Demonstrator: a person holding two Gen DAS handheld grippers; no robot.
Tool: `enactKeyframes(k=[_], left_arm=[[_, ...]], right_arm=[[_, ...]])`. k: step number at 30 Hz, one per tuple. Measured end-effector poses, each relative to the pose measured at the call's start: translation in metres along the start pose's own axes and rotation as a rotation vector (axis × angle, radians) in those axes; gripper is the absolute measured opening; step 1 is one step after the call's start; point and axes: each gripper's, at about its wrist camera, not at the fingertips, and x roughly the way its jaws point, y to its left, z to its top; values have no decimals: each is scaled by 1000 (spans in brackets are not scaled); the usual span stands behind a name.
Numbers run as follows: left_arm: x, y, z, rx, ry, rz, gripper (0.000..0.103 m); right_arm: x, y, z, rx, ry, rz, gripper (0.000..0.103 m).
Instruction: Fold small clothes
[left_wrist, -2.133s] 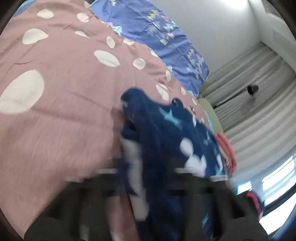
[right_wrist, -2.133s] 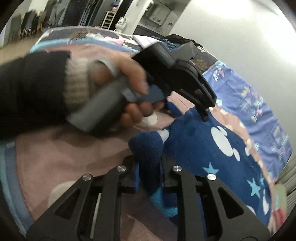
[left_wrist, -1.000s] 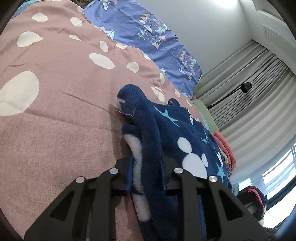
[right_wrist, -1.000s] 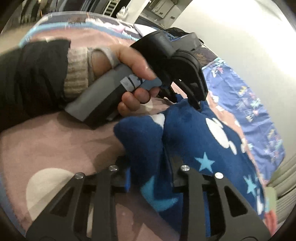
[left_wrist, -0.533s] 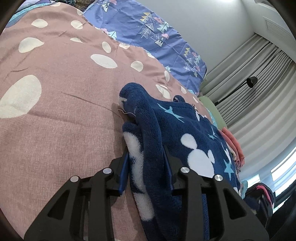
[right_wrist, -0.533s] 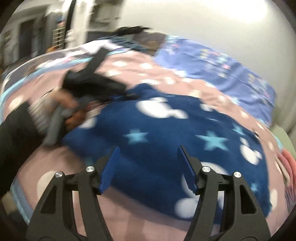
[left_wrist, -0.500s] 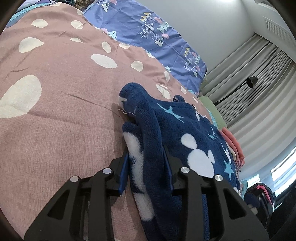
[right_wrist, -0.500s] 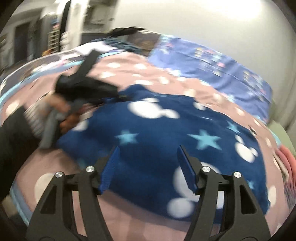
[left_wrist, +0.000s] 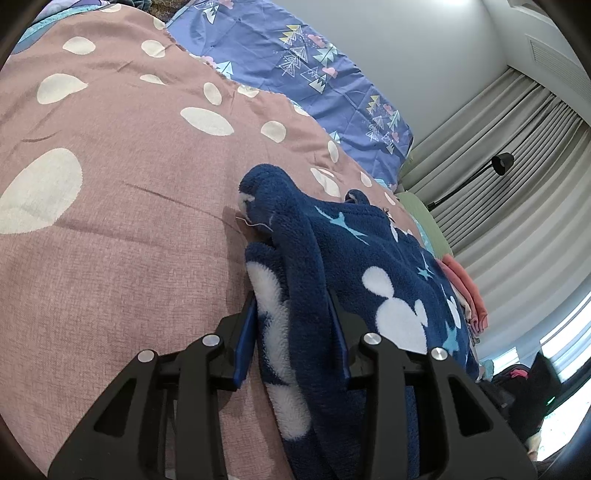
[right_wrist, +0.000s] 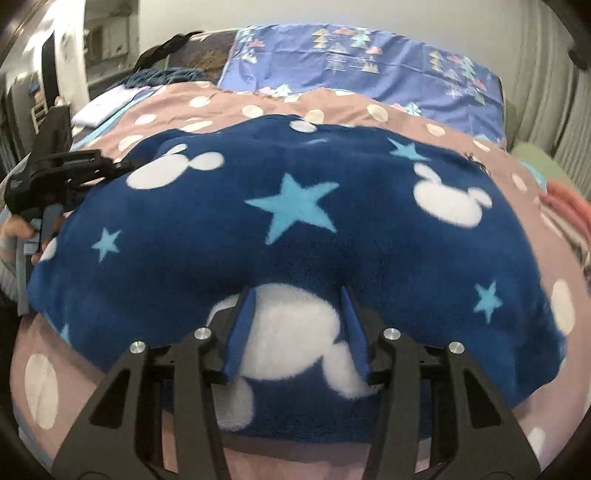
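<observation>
A navy fleece garment (right_wrist: 295, 229) with white mouse heads and light blue stars lies spread on the pink dotted bedspread (left_wrist: 110, 221). My left gripper (left_wrist: 293, 321) is shut on a bunched edge of the garment (left_wrist: 303, 266) at its left side; it also shows in the right wrist view (right_wrist: 122, 166). My right gripper (right_wrist: 297, 306) stands wide open over the near edge of the garment, its blue pads (right_wrist: 240, 332) resting against the fleece on either side of a white patch.
A blue patterned pillow (right_wrist: 362, 62) lies at the head of the bed. Folded pink and orange clothes (left_wrist: 467, 291) sit at the right beside a green cushion (left_wrist: 424, 218). Grey curtains and a black lamp (left_wrist: 500, 162) stand behind.
My right gripper let go of the bunched corner, opened wide and moved along to the middle of the garment's near edge. The garment now lies flatter. My left gripper kept its hold.
</observation>
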Motion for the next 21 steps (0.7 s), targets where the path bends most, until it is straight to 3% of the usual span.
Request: enactKeyframes(k=[1, 2, 5, 6, 8, 11, 14, 17, 19, 21], left_arm=[[0, -1, 0, 2, 0, 2, 36], [0, -1, 0, 5, 1, 5, 37], [1, -3, 0, 9, 4, 12, 38], [1, -3, 0, 10, 4, 15, 38], [2, -3, 0, 13, 4, 16, 39], [2, -5, 0, 21, 5, 25, 39], [3, -5, 0, 21, 7, 27, 39], [2, -5, 1, 18, 7, 24, 39], [2, -5, 1, 20, 7, 26, 40], [2, -4, 1, 19, 7, 21, 42]], right_arm=[[-7, -5, 9, 24, -18, 32, 31], [-13, -11, 20, 44, -46, 57, 15], [-15, -25, 55, 86, -113, 70, 13], [7, -30, 61, 112, -44, 96, 13], [71, -45, 43, 231, 188, 183, 10], [49, -43, 57, 185, 160, 155, 7], [22, -40, 95, 144, 46, 136, 8], [37, -39, 134, 91, 5, 71, 8], [84, -50, 151, 140, 86, 43, 10], [162, -62, 135, 153, 294, 19, 11]])
